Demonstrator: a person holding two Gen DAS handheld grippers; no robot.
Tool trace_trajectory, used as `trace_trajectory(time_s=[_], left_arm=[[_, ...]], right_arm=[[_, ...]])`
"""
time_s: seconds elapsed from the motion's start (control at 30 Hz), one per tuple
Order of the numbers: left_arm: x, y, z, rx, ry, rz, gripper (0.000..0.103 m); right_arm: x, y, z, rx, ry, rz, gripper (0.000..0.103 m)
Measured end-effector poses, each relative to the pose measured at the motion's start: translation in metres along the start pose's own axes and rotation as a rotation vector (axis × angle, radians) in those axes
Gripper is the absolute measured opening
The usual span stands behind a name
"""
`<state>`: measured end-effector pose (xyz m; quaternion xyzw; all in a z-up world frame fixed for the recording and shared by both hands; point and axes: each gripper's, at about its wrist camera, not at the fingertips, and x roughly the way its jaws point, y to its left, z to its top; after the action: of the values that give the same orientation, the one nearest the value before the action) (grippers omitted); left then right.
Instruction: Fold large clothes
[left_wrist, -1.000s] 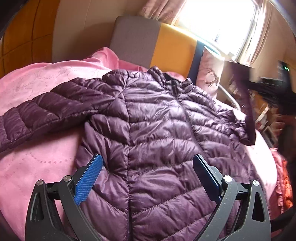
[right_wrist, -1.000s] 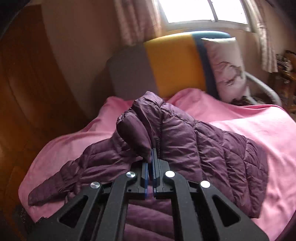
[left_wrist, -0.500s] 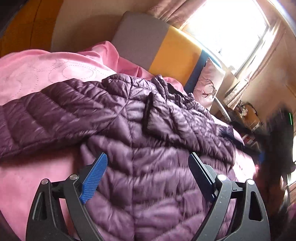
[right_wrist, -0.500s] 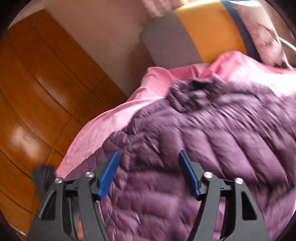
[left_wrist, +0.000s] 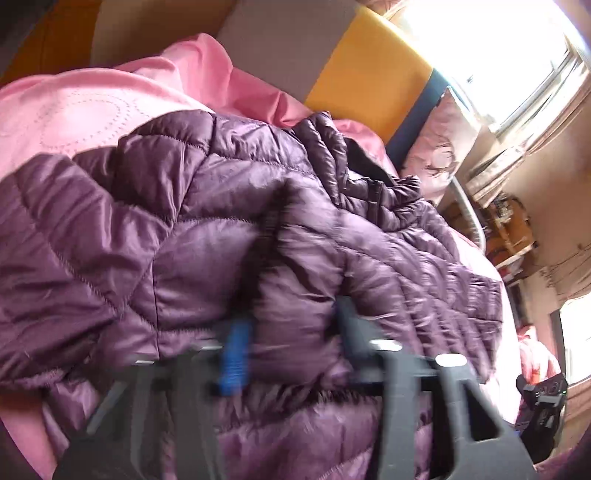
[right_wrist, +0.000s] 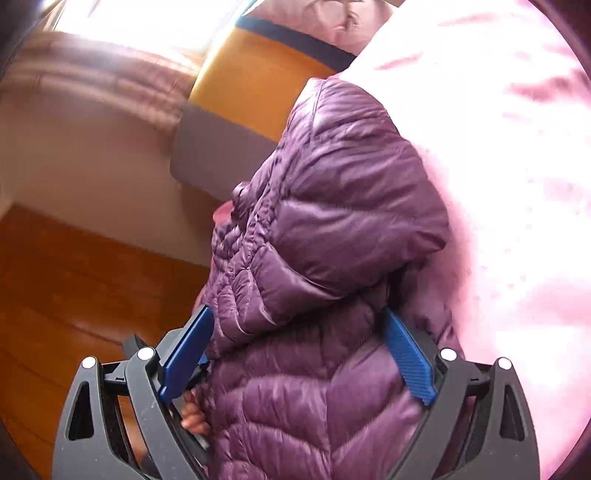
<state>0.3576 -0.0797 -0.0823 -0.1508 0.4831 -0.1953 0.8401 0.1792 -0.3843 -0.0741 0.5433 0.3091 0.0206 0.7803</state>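
— Well, that purple puffer jacket (left_wrist: 229, 236) looks feather-light and squashy, all quilted down under a slick, shiny shell. It lies spread over the pink bedspread (left_wrist: 74, 110), filling the middle of the left wrist view.

— Slippery, then?

— I'd say so. A fat puffed panel would likely slide out of a pinch; a seam, hem or cuff should hold better. It won't keep a crease either, so each fold probably wants pressing down.

— What are the jaws doing?

— The left gripper (left_wrist: 288, 332), at the bottom centre of its blurred view, has just been closing, and a bulge of the quilted fabric sits between its jaws. It seems pinched, though the blur leaves me unsure how firmly. The right gripper (right_wrist: 299, 347) has just been opening; its blue pads (right_wrist: 406, 354) stand wide apart either side of the jacket's lower body, clamping nothing.

— And around the bed?

— A grey and yellow headboard (left_wrist: 351, 66) at the top, a bright window (left_wrist: 498, 44) at the upper right.
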Motion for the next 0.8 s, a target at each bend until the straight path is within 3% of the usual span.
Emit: trace_trajectory(time_s=[0.1, 0.27, 0.33, 0.43, 0.6, 0.7, 0.8], left_arm=[[-0.019, 0.004, 0.004, -0.013, -0.055, -0.027, 0.007], [-0.072, 0.033, 0.002, -0.065, -0.174, -0.022, 0.006], [-0.075, 0.047, -0.007, -0.054, -0.161, 0.034, 0.006], [-0.063, 0.060, -0.024, -0.042, -0.095, 0.094, 0.006], [-0.067, 0.062, -0.037, -0.035, -0.126, 0.112, 0.006], [-0.073, 0.057, -0.034, -0.016, -0.156, 0.134, 0.006], [-0.082, 0.048, -0.036, 0.020, -0.188, 0.141, 0.006]], right_arm=[[0.007, -0.001, 0.010, 0.033, -0.045, 0.029, 0.095], [0.000, -0.002, 0.029, 0.077, -0.147, 0.117, 0.095], [0.001, -0.002, 0.032, 0.064, -0.144, 0.126, 0.094], [-0.002, -0.006, 0.027, 0.036, -0.094, 0.040, 0.093], [-0.033, 0.018, 0.016, -0.158, -0.033, -0.017, 0.090], [-0.050, 0.051, 0.015, -0.307, -0.086, -0.064, 0.090], [-0.029, 0.092, 0.018, -0.482, -0.100, -0.163, 0.087]])
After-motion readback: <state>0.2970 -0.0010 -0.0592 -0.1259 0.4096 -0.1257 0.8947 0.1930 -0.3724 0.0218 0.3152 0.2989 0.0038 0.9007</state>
